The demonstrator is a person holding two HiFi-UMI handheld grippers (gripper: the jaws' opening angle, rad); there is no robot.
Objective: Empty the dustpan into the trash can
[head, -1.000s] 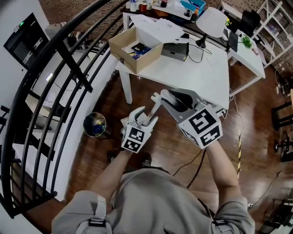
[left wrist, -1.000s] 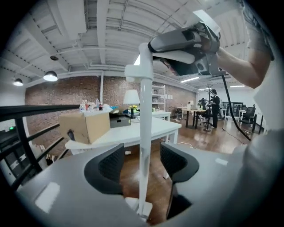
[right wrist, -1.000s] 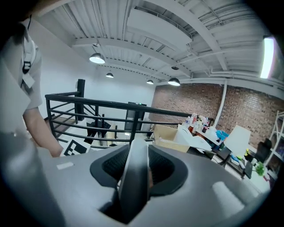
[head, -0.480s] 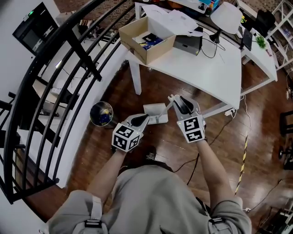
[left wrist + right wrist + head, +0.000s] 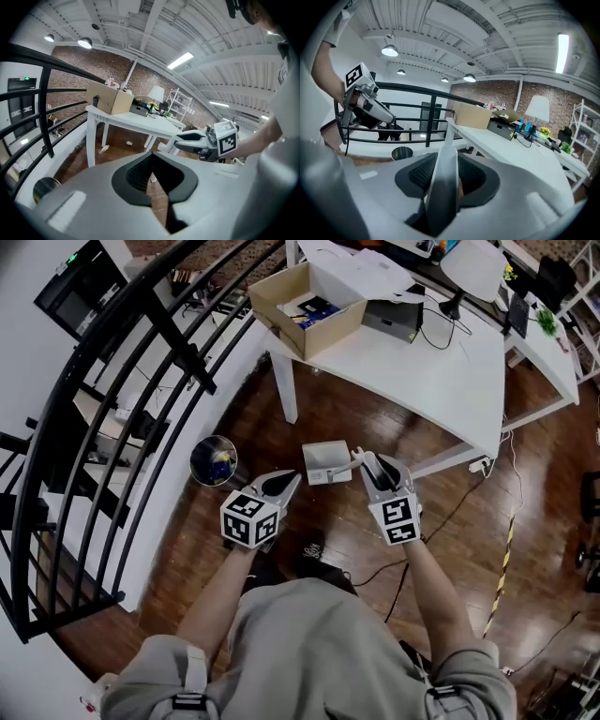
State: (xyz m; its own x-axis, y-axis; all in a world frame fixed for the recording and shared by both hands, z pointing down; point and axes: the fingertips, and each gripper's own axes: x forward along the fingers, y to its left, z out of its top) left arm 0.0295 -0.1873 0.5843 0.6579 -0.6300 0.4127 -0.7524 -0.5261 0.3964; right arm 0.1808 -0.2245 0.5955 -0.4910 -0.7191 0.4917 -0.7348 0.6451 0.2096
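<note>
While the person stands on the dark wooden floor [image 5: 281, 409] beside a black railing [image 5: 141, 381], both grippers reach forward and slightly down in front of the body. The right gripper [image 5: 367, 465] is clamped on the handle of the dustpan [image 5: 323, 460]. In the right gripper view that handle [image 5: 443, 187] shows as a pale grey strip running up between the two black pads, which press on it from both sides. The dustpan is a light grey tray that sticks out to the left of the right gripper's tips, roughly level. From the head view it seems to hang above the floor rather than rest on it, though the steep angle makes that hard to judge. The trash can [image 5: 214, 460] is a small round bin standing on the floor near the railing, with blue and yellow scraps inside. It sits to the left of the dustpan, near it but clearly apart, so the pan is not over its opening. The left gripper [image 5: 292, 479] hovers between the trash can and the dustpan with its jaws pressed together and nothing between them, touching neither. Behind the dustpan stands a white table [image 5: 441, 362], with one of its legs close by, and an open cardboard box [image 5: 300, 301] sits on its near corner. A dark cable [image 5: 375, 573] trails over the floor below the right gripper.
</note>
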